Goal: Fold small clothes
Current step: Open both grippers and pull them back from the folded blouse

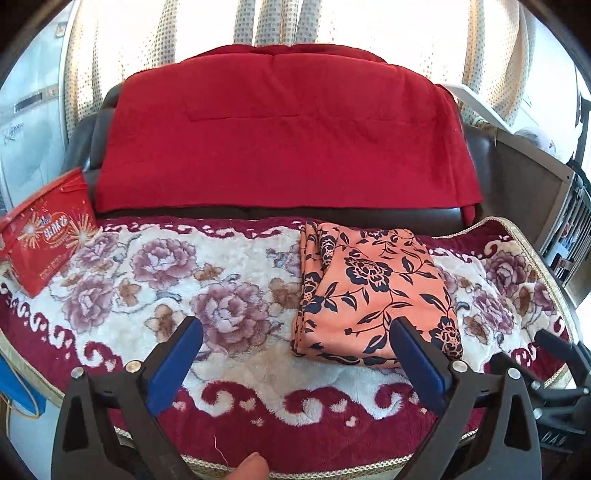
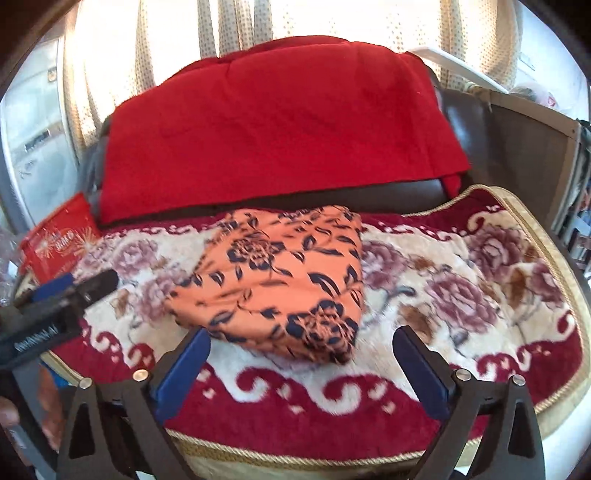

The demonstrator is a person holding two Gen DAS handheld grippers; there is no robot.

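The orange floral garment [image 1: 373,295] lay folded on the plush blanket [image 1: 155,280], at one o'clock from the left gripper [image 1: 295,354]. Both grippers' jaws stood apart, empty. A careless nudge from the right gripper [image 2: 301,363] might have undone its loose layers.

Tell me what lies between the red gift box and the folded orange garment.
Only bare floral blanket between red gift box and folded orange garment; clearest in the left wrist view.

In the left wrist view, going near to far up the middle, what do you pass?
Open left tongs → floral plush blanket → dark sofa seat edge → red blanket over the backrest → dotted curtains.
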